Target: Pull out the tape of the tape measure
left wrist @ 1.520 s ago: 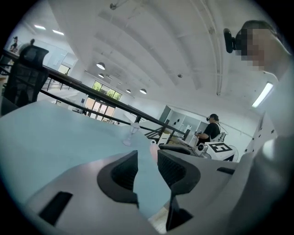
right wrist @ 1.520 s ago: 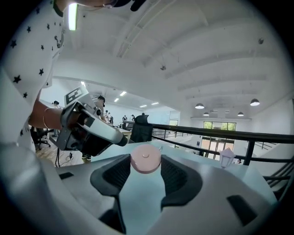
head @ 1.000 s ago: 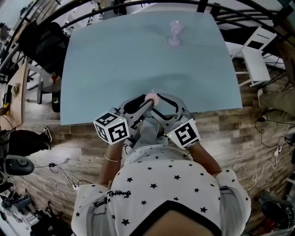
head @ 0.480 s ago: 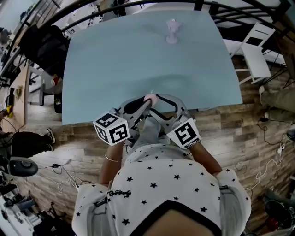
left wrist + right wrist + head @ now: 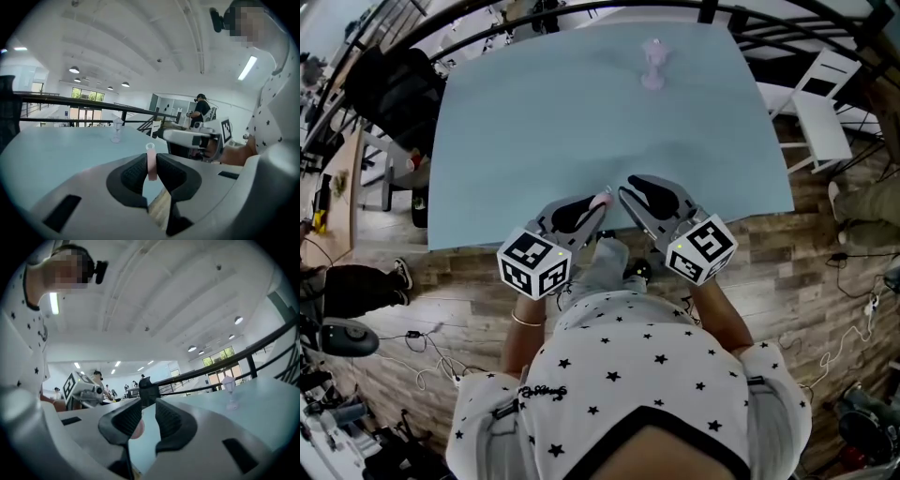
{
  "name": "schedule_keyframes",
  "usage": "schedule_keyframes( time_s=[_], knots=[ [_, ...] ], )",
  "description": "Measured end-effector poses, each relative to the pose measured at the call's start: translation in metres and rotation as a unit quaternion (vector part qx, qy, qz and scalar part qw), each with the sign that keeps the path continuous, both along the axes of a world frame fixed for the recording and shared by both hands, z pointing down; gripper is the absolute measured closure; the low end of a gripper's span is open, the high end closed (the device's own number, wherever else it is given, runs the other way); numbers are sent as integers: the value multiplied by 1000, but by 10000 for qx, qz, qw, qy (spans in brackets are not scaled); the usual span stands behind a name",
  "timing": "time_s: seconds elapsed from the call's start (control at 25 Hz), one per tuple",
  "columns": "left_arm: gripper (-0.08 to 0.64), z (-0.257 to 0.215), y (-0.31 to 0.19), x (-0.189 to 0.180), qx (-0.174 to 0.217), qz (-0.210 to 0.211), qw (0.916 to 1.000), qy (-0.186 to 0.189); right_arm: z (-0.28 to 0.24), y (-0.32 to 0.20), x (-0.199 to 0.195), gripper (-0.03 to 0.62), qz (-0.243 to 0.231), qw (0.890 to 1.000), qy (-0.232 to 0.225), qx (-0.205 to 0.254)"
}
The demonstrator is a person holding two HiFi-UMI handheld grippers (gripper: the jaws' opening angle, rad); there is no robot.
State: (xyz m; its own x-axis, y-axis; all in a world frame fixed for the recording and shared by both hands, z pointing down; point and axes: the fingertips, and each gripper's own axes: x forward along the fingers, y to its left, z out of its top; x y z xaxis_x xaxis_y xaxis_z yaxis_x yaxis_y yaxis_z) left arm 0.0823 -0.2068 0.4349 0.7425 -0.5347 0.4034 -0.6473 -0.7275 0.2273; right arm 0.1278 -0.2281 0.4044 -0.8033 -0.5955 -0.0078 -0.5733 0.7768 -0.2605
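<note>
Your left hand-held gripper (image 5: 592,208) has just been closing and clamps the small, flat pink tape measure (image 5: 151,165) edge-on, over the near edge of the pale blue bench (image 5: 534,112). Your right hand-held gripper (image 5: 146,416) has also just been closing, but a slit remains and it grips nothing visible. This looks like the grasping step. Next, pinch the tape's end and draw it away.

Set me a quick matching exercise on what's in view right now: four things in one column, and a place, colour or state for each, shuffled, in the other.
Things:
1. pink strip with a ring
2. small stemmed object
3. white chair
4. table

Descriptions:
A. off the table, past its right edge
B. pinched in the left tool
C. light blue
D. standing at the table's far end

Pairs: 1-B, 2-D, 3-A, 4-C.

The left tool's jaws have just been closing, with the strip between them.
</note>
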Motion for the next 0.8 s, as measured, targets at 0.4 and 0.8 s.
schedule_keyframes(
  time_s=[0.4,0.8],
  knots=[
    [474,-2,14,10,465,378,9975,-381,17,6,-15,532,-629,9893,-729,-1094],
    [474,1,23,6,740,567,9925,-790,16,15,-22,583,-887,9799,-1094,-1414]
  ],
)
